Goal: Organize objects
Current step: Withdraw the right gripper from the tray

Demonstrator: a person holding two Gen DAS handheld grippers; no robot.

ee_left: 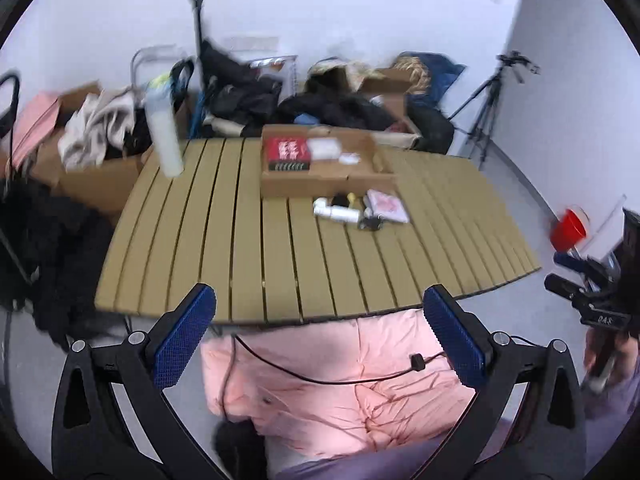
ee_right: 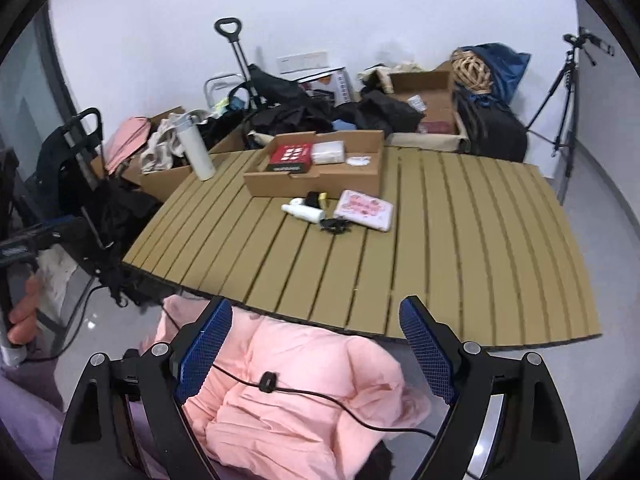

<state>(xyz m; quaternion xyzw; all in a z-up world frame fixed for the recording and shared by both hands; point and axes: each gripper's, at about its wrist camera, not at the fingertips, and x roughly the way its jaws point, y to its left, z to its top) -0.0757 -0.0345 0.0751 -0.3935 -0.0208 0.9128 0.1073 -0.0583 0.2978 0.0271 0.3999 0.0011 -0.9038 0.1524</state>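
Slatted tan table (ee_left: pixel 248 240) fills the middle of both views, its near edge running just above my fingertips. Below that edge, at the bottom centre of each frame, lies a pink padded jacket (ee_right: pixel 304 392) with a thin black cable (ee_right: pixel 320 398) trailing across it. An open cardboard box (ee_right: pixel 320 174) sits on the table toward the upper centre, holding a red packet (ee_right: pixel 290 156) on its left side and a pale wrapped packet (ee_right: pixel 328 152) beside that. At the upper left of the table stands a white bottle (ee_right: pixel 198 150), upright. Just in front of the box lie a pink-patterned flat pack (ee_right: pixel 364 210), a small white tube (ee_right: pixel 302 212) on its side, and a little black item (ee_right: pixel 334 226) too blurred to identify. My left gripper (ee_left: pixel 320 340) has its blue pads spread wide with nothing between them, and my right gripper (ee_right: pixel 316 346) is likewise spread wide and holding nothing, both hanging over the jacket.
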